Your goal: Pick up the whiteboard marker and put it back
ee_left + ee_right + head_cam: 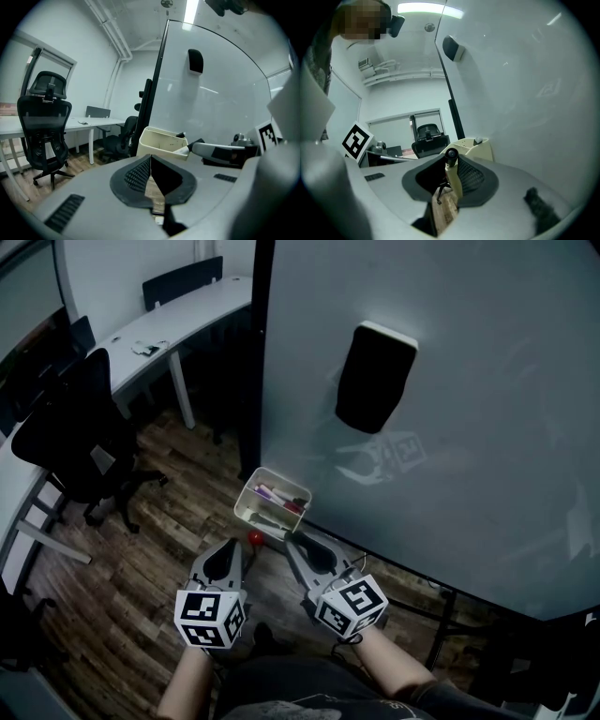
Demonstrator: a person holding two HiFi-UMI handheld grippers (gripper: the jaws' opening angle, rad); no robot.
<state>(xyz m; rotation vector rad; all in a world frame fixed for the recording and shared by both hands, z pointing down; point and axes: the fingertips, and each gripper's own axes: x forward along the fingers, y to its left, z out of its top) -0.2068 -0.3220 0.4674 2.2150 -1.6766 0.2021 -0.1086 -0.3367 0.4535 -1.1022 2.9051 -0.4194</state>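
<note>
Cylindrical marker (453, 178), ribbed jaws, boxy tray (245, 504)

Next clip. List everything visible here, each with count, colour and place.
large grey-white whiteboard: one, grey-white, fills the right of the head view
black block eraser: one, black, on the board's face
cream plastic tray: one, cream, at the board's lower edge
loose markers: a few, purple and red among them, in the tray
small red round thing: one, red, just below the tray; unidentifiable
cream whiteboard marker with black cap: one, cream, between the right jaws
black swivel office chairs: at least two, black, left side
white curved desk: one, white, upper left
wood-plank floor: brown, below
left hand-held gripper: one, grey, jaws together, empty
right hand-held gripper: one, grey, closed on the marker
</note>
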